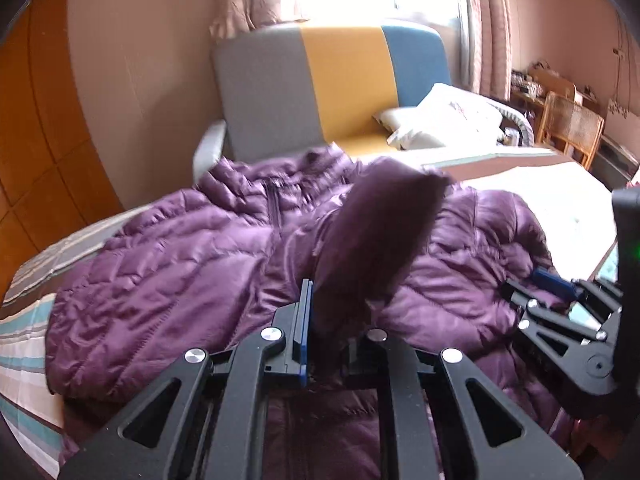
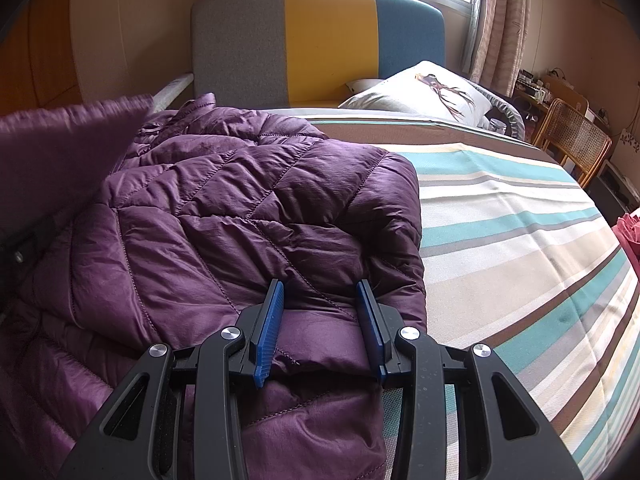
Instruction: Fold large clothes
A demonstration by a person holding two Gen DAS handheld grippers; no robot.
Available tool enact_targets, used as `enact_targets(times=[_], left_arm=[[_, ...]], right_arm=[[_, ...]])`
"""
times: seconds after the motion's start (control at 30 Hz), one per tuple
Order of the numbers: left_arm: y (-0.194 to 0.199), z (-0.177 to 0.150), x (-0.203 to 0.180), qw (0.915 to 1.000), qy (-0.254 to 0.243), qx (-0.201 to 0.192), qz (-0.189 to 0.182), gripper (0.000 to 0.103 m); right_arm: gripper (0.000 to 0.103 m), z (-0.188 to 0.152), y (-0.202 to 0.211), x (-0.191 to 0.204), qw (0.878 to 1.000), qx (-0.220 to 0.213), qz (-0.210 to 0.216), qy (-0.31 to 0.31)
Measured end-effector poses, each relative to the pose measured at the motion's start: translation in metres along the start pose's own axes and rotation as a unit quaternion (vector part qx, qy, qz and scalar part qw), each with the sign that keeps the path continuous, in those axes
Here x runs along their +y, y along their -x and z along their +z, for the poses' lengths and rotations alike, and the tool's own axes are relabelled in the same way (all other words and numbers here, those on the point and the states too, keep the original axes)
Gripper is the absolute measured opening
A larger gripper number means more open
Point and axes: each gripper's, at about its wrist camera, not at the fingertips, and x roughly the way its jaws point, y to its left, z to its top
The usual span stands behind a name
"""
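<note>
Our left claw (image 1: 336, 320) grips a cuff of the purple jacket (image 1: 180, 264), lifting it at frame centre to fold the sleeve inward. Our right claw (image 2: 320, 320) stands wide around the jacket's edge on the striped bed (image 2: 520, 240), perhaps to steady it.

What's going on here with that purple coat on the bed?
A person is folding a purple puffer jacket spread on a striped bed, using hand-held tongs instead of bare hands. The left tongs are shut on a sleeve and hold it lifted over the jacket's body. The right tongs sit with their jaws apart around a folded edge of the jacket, not clamping it. A pillow lies by the headboard.
</note>
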Motion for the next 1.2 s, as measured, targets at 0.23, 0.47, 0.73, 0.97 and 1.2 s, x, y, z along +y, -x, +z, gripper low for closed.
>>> enact_targets(times=[0.23, 0.47, 0.73, 0.97, 1.2], left_arm=[[-0.008, -0.007, -0.006, 0.9978, -0.008, 0.02, -0.063, 0.071], [0.037, -0.019, -0.004, 0.9945, -0.034, -0.016, -0.098, 0.08], [0.05, -0.03, 0.093, 0.9977, 0.059, -0.031, -0.012, 0.079], [0.037, -0.046, 0.164, 0.9892, 0.136, -0.005, 0.055, 0.072], [0.013, -0.055, 0.162, 0.9915, 0.111, 0.023, 0.063, 0.072]], right_arm=[[0.038, 0.0, 0.0, 0.0, 1.0, 0.0, 0.0, 0.0], [0.038, -0.001, 0.0, 0.0, 1.0, 0.0, 0.0, 0.0], [0.038, 0.0, 0.001, 0.002, 1.0, -0.003, -0.004, 0.003], [0.038, 0.007, 0.055, 0.032, 0.993, -0.091, 0.045, 0.059], [0.038, 0.031, 0.032, 0.089, 0.988, -0.029, 0.13, 0.074]])
